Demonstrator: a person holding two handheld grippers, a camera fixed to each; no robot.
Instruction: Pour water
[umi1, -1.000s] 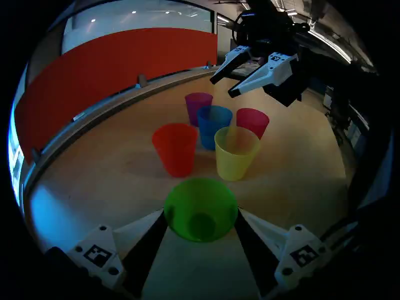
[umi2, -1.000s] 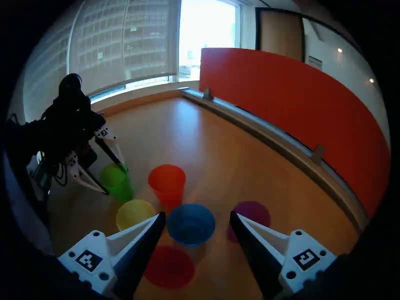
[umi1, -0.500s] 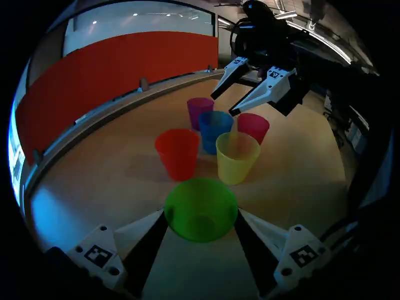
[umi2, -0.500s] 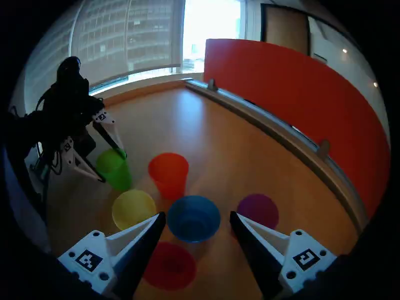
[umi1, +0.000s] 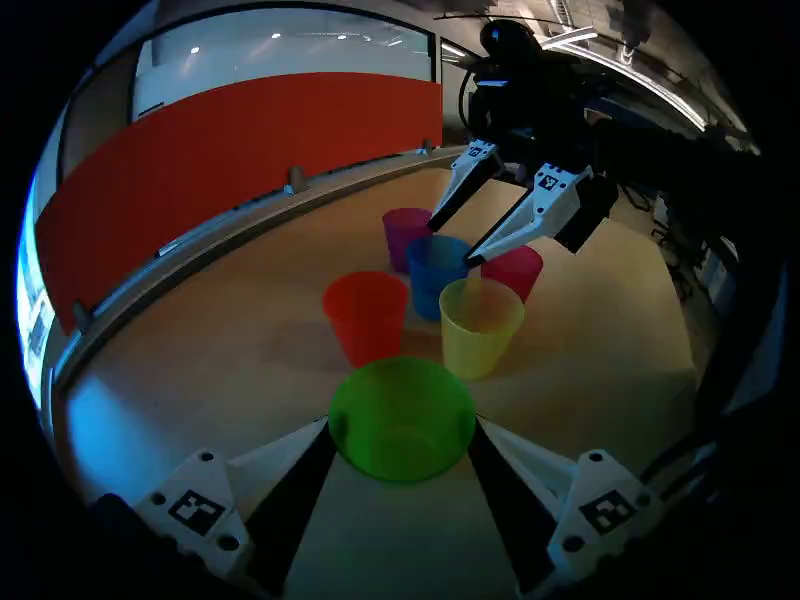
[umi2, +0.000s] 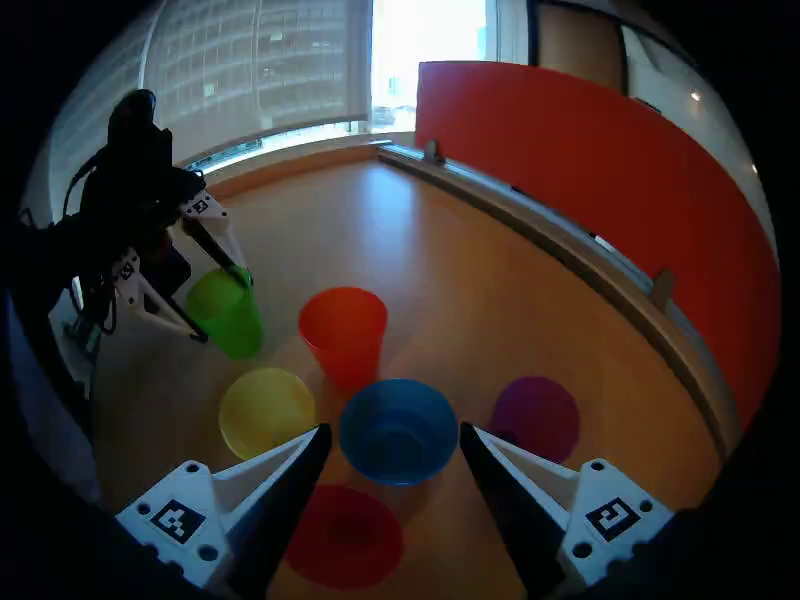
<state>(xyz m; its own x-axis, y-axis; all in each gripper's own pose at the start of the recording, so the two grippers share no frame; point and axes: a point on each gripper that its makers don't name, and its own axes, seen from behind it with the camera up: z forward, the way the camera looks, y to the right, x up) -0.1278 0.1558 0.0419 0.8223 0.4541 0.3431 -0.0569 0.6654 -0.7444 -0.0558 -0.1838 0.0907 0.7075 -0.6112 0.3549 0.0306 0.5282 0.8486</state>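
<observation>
The left gripper (umi1: 400, 422) clamps a translucent green cup (umi1: 402, 455) of smooth, tapered plastic, both white wedge-shaped fingers pressed to its sides. Whether it holds water cannot be told. The right gripper (umi2: 394, 428) is spread, its fingers either side of the round rim of the blue cup (umi2: 398, 445); contact is unclear. On the smooth wooden table (umi2: 430, 250) the matching conical orange cup (umi2: 342, 330), yellow cup (umi2: 266, 412), pink cup (umi2: 345, 535) and purple cup (umi2: 537, 418) cluster round it. The purple cup is nearest the edge that carries the flat red screen (umi2: 600, 170), the green one farthest.
</observation>
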